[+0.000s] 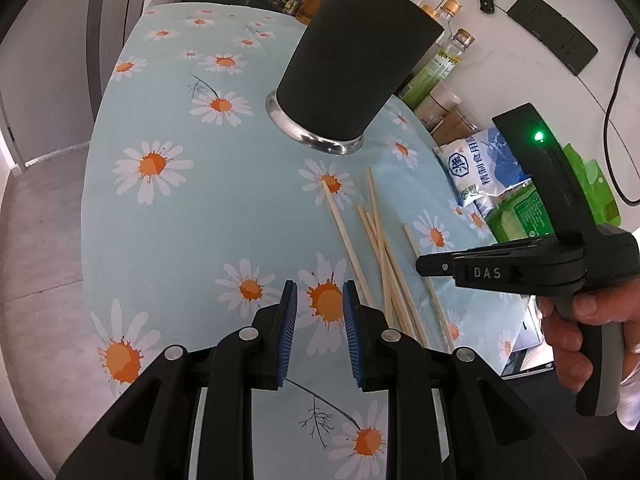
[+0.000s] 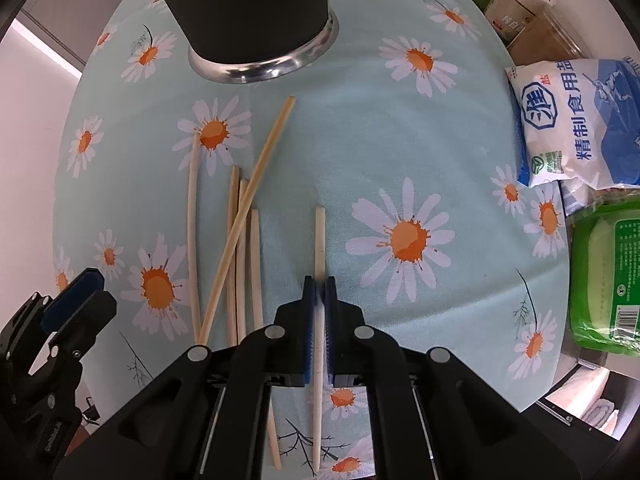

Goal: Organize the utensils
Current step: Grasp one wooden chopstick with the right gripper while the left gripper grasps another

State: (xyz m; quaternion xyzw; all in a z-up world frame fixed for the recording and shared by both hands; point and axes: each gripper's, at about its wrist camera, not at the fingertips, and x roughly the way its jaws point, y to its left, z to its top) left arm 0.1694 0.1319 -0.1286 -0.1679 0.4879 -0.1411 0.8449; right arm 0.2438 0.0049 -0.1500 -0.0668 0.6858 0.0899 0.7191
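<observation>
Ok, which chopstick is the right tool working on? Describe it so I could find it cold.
Start at the black cup on the daisy tablecloth; below it lie loose chopsticks. The pale chopstick lies apart, right of that heap. It alone is pinched between the right tool's blue pads.

Worktop (image 2: 360, 140) under pale blue cloth with white-and-orange daisy print. Black holder (image 2: 248, 8) with shiny metal foot ring stands upright at far side. Loose pale chopsticks (image 2: 236, 240) lie flat near it, several crossing each other, one chopstick (image 2: 319, 240) apart to their right. Along right edge: salt bag (image 2: 576, 120), green packet (image 2: 608, 272), bottles (image 1: 436, 60) behind, perhaps on same surface.
</observation>
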